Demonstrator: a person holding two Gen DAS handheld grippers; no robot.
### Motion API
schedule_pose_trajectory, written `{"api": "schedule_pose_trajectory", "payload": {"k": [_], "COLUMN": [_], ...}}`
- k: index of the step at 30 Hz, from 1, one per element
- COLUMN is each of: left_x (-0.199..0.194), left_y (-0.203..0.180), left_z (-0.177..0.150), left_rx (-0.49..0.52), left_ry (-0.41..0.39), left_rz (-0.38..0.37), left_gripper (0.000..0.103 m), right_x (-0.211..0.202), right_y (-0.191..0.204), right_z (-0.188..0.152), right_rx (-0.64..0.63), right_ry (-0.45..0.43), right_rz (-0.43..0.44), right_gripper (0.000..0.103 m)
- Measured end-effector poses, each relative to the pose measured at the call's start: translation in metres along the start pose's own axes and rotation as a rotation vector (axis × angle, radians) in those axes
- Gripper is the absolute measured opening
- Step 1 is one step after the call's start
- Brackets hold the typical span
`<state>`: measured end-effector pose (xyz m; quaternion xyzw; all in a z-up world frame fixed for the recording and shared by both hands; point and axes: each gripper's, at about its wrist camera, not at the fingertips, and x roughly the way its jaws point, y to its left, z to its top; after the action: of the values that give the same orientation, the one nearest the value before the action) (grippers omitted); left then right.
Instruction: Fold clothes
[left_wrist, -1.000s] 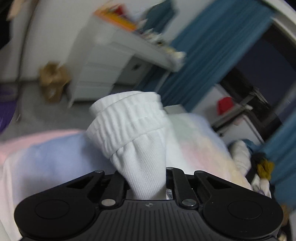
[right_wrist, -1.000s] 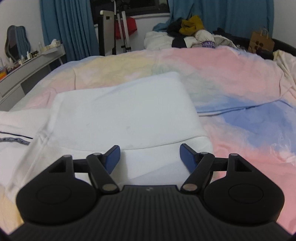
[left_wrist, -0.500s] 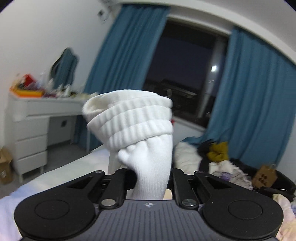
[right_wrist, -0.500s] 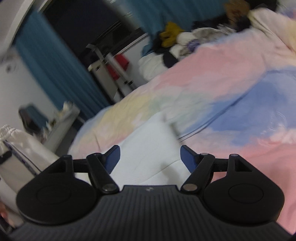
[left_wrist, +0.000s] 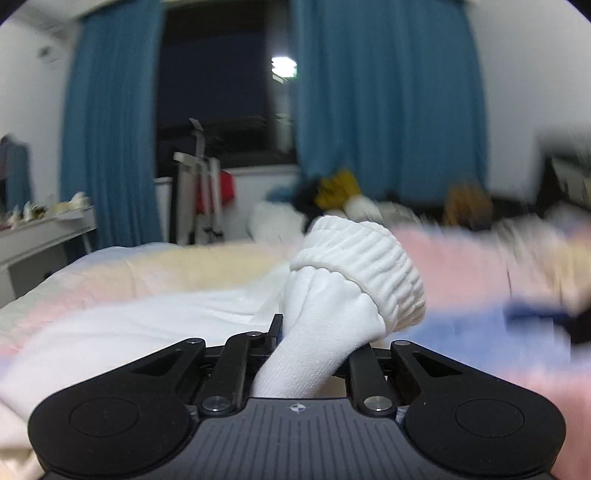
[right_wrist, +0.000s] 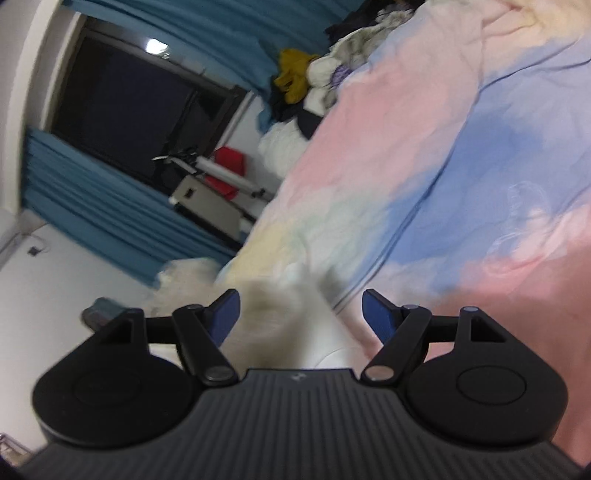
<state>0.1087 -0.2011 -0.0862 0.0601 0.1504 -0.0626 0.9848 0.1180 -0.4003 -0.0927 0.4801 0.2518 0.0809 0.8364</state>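
White ribbed garment (left_wrist: 351, 291) in left claw (left_wrist: 314, 332); no legible writing.

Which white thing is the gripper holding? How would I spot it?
Find the pastel bed cover, then the left gripper just above it. Pinched there is a white garment's ribbed cuff, bunched like a mushroom cap, unlike the flat white cloth lying behind.

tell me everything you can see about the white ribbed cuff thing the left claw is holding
The white garment is a soft knit, likely cotton. Its end is a thick ribbed elastic cuff, bunched into a rounded cap and leaning right. Below it, finer-knit fabric narrows into a twisted neck pinched in the left claw, whose jaws are shut on it. The held part is lifted above the pastel bedspread. More white cloth lies behind it; whether they join is hidden.
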Motion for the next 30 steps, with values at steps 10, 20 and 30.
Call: {"api": "schedule_pose_trajectory", "payload": {"k": [10,20,30], "left_x": [0.004,-0.005,-0.007], "left_y": [0.016,0.067,0.093], "left_z": [-0.023,-0.044,-0.053], "left_rx": [0.270,0.491,0.354], "left_ry": [0.089,0.177,0.098], "left_rz": [-0.160,-0.223,-0.291], "left_gripper": [0.037,0.043,0.026], "right_x": [0.033,0.085,0.122], "right_y": [0.010,0.022,0.040], "right_z": [0.007,0.003,-0.006], "right_rx": [-0.012,-0.053,-0.163], "right_ry": [0.121,0.293,0.264], "right_rz": [0.081,0.090,0.018], "right_gripper": [0.070,0.055,0.019]}}
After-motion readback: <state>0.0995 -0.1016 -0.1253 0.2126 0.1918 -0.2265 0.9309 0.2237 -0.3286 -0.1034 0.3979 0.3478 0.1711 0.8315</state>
